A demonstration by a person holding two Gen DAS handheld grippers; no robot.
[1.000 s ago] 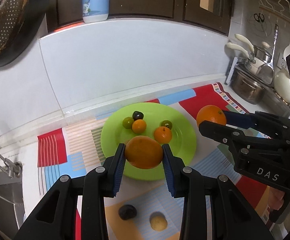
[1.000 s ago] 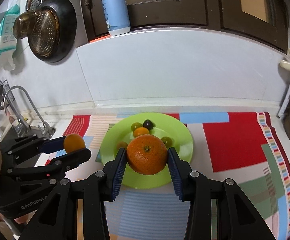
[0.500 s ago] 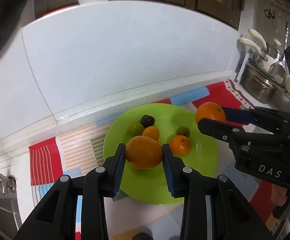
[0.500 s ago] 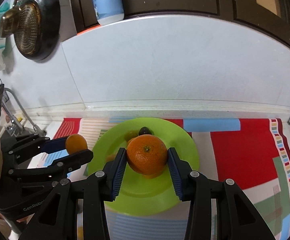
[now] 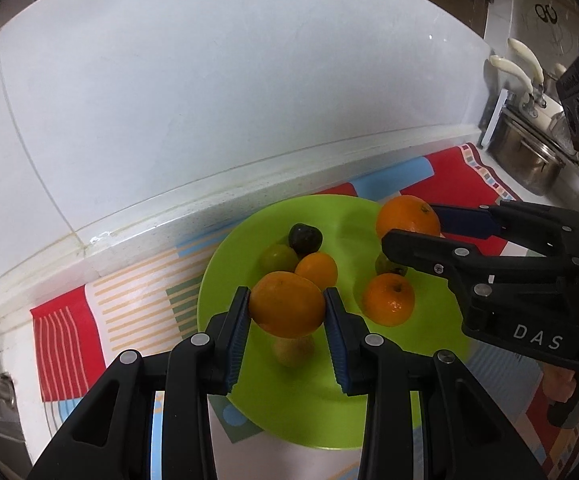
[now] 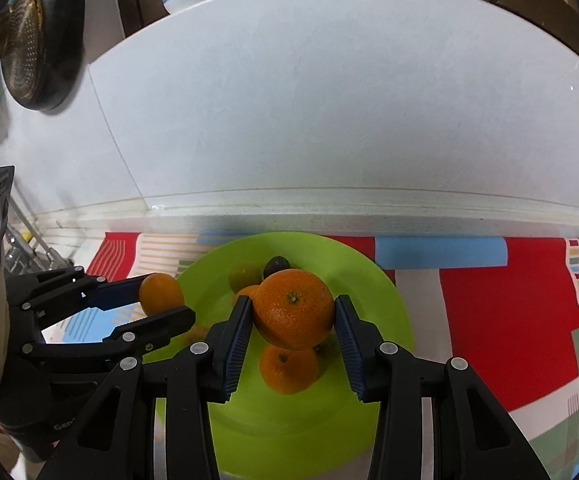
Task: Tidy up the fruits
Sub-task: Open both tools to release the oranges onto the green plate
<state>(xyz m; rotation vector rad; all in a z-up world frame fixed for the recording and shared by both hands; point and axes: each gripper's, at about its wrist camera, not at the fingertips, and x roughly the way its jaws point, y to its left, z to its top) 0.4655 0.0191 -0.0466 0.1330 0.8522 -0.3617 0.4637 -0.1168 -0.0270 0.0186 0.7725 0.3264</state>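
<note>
Left gripper (image 5: pixel 285 312) clamps smooth orange (image 5: pixel 286 305) above green plate (image 5: pixel 329 412) | plate carries small orange (image 5: pixel 388 300), dark plum (image 5: pixel 305 237), green fruit (image 5: pixel 278 258) || right wrist view: right gripper (image 6: pixel 292 316) clamps dimpled orange (image 6: pixel 294 310) over plate centre, another orange (image 6: pixel 288 368) beneath it on patterned mat (image 6: pixel 509 320)

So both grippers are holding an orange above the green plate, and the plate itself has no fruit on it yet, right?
Not quite. The left gripper and right gripper do each hold an orange above the green plate, but the plate already carries fruit: a small orange, a dark fruit and others, as the left wrist view shows.
</note>
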